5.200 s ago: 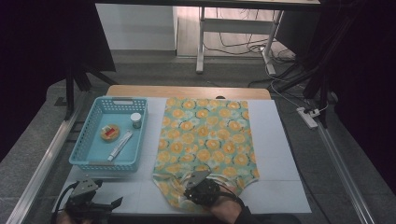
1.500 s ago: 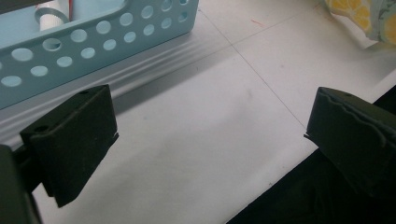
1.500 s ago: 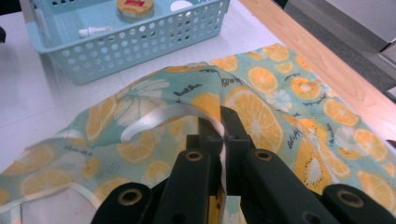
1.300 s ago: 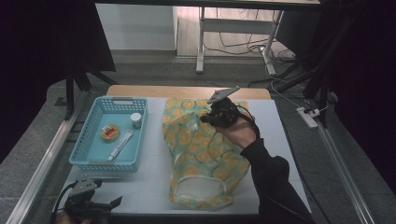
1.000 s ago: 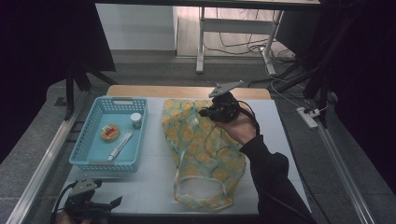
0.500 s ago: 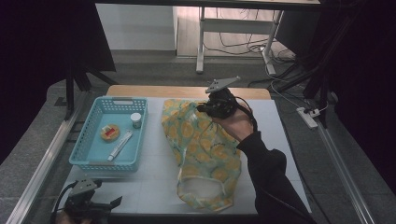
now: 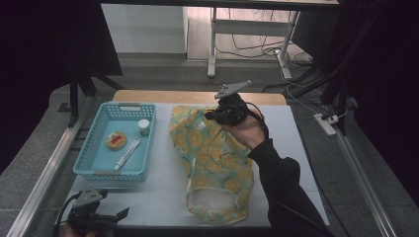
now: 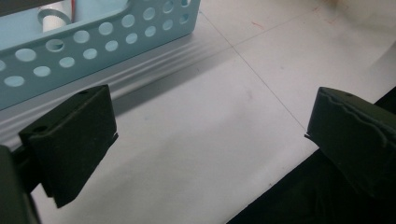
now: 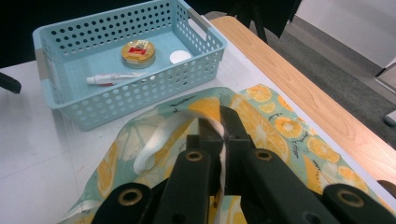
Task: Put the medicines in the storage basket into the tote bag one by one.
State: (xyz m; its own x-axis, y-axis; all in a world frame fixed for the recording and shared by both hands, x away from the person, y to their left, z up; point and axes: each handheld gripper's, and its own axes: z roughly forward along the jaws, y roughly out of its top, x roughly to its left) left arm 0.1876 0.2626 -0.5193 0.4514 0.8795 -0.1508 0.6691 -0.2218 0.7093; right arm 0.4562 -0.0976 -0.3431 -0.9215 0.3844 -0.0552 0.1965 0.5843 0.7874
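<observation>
Dim lab bg, white table (image 7: 163, 197) w/ wood strip along the far edge. I've got the right gripper (image 7: 217, 116) lifted at approx 12 o'clock on the table, jaws clenched on a white strap (image 9: 223, 140) of the citrus-print apron (image 7: 217, 168); the right gripper view shows the strap pinched between them. Change vs approx 5 s back: apron lay flat and spread w/ that gripper at its near hem. Now the near end is carried to the far side, cloth doubled over and bunched, its lower loop sagging toward 6 o'clock. Over the last sec the gripper crept further back and up, and the cloth narrowed. I read that as a fold or gather in progress, roughly halfway: edges aren't lined up, left side is wrinkled.

Left gripper (image 7: 106, 217) sits at 7 o'clock near the table edge, jaws spread wide w/ nothing between, same spot throughout. Blue basket (image 7: 99, 168) at 9 o'clock holds a round tin (image 7: 116, 139), a tube (image 7: 127, 153) and a small white jar (image 7: 144, 127), untouched.

Next, prob lay the held edge down and square it.
</observation>
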